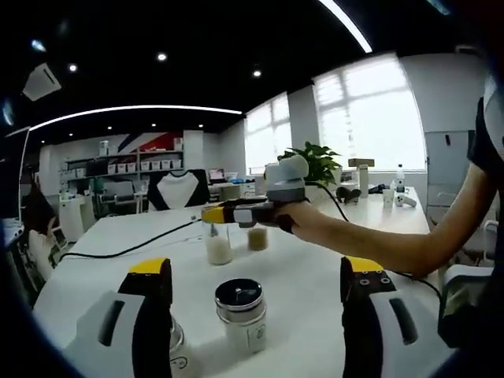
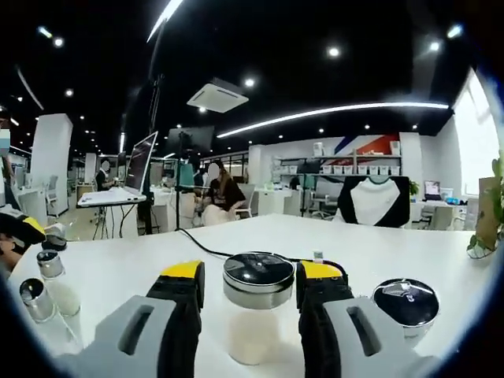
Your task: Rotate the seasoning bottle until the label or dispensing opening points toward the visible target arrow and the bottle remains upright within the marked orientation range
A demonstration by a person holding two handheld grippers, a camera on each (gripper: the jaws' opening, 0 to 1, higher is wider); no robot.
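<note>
The right tongs (image 2: 249, 295) are closing around the seasoning bottle (image 2: 256, 303) mid-table (image 2: 394, 252), jaws flanking its lid, presumably readying a twist. The left tongs (image 1: 256, 295) are hovering open near a second bottle (image 1: 241, 315).

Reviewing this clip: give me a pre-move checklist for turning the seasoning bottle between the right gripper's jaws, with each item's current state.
1. Seasoning bottle between the right gripper jaws: ok.
2. Jaws pressing on the bottle: cannot tell.
3. Bottle upright on the white table: ok.
4. Target arrow and orientation marks located: cannot tell; none is visible.
5. Neighbouring bottle apart from the held one: ok.
6. Left gripper open, with a steel-lidded jar ahead between its jaws, untouched: ok.
</note>
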